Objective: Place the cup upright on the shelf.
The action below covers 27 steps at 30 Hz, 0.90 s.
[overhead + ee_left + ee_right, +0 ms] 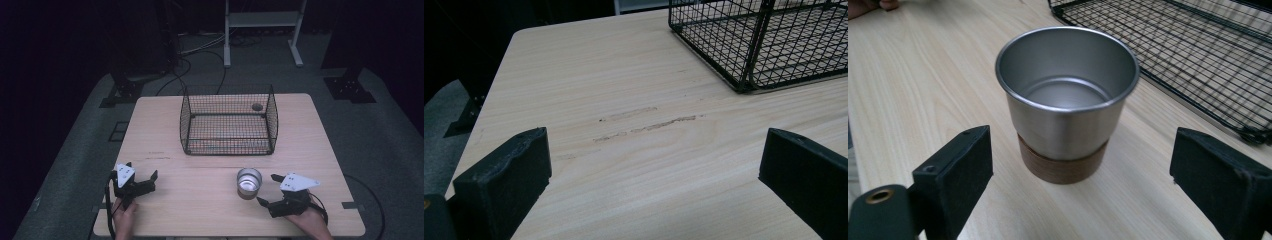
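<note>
A steel cup with a brown wooden base stands upright and empty on the table's near right part. In the right gripper view the cup sits just ahead of the jaws. My right gripper is open, right of the cup and pointing at it, not touching. A black wire basket stands in the middle of the table; its near corner shows in the left gripper view. My left gripper is open near the front left, jaws wide over bare wood with nothing between them.
The wooden table carries dark scuff marks ahead of the left gripper. A small round grey object shows at the basket's far right corner. Beyond the table are cables, stand feet and a white frame on the floor.
</note>
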{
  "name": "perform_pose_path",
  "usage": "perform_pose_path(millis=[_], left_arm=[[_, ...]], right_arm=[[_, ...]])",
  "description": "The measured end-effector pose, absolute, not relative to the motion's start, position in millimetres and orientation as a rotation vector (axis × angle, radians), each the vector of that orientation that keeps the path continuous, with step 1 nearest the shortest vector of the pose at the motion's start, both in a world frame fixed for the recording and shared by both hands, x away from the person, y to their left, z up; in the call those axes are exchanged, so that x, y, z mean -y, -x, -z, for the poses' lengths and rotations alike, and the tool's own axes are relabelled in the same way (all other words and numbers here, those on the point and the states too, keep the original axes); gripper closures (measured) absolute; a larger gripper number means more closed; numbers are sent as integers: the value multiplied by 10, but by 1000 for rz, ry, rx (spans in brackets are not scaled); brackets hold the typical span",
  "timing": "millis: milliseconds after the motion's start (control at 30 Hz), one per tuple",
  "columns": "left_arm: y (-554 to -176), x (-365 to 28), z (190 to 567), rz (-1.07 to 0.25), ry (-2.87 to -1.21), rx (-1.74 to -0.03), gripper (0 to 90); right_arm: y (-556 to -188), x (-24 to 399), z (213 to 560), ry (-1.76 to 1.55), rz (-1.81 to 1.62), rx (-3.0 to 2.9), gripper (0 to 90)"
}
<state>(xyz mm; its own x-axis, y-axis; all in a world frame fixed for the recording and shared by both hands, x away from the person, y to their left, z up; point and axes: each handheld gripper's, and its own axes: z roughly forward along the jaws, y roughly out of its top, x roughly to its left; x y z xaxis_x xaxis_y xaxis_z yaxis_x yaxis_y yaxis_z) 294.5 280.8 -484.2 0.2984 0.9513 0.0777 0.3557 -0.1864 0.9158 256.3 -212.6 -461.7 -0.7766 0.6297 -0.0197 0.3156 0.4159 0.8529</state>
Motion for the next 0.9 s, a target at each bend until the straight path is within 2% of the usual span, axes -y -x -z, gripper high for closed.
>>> perform_pose_path(millis=[267, 333, 900], left_arm=[[-2943, -2810, 4840, -879, -1716, -1192, 0], [-2942, -2810, 4840, -879, -1715, -1192, 0], [-2940, -2816, 4839, -876, -1712, -1194, 0]], right_arm=[[-2599, 2018, 4618, -808, -1281, -2367, 77], [-2626, 1985, 4635, -815, -1264, -2378, 42], [-2750, 1822, 4654, -832, -1236, -2417, 32]])
